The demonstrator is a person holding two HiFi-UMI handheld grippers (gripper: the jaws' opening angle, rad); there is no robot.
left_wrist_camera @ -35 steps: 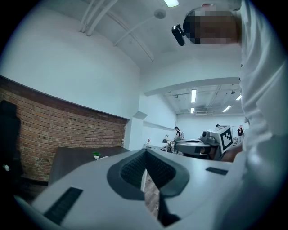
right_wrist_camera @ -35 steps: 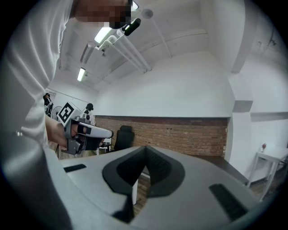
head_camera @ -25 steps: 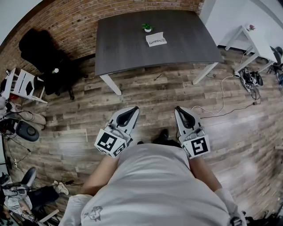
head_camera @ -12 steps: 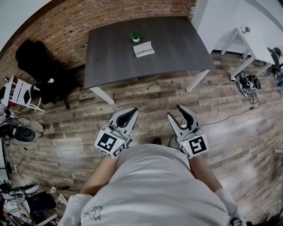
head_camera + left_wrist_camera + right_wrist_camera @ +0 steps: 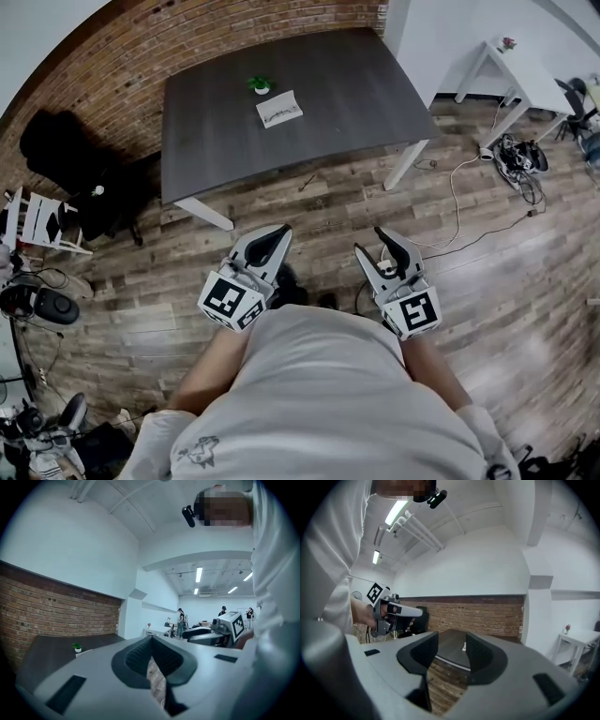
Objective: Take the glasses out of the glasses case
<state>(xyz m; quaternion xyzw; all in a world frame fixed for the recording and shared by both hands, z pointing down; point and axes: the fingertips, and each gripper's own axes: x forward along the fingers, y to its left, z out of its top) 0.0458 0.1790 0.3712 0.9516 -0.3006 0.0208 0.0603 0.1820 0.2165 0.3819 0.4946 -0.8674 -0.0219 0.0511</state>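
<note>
Well, I hold both grippers level at my waist, since the flat white glasses case (image 5: 279, 109) lies well ahead on the matte dark table (image 5: 356, 84), near a small potted plant (image 5: 262, 84). The left gripper (image 5: 280, 229) has its ribbed jaws together on nothing. The right gripper (image 5: 367, 239) has just been opening its jaws and is empty.

Bright even indoor light; ceiling tubes (image 5: 198, 573) glare; strong fisheye bending, dark vignetted corners.

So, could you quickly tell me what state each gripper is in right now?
Left gripper: closed, holding nothing.
Right gripper: open, its jaws have just been opening, nothing between them.
</note>
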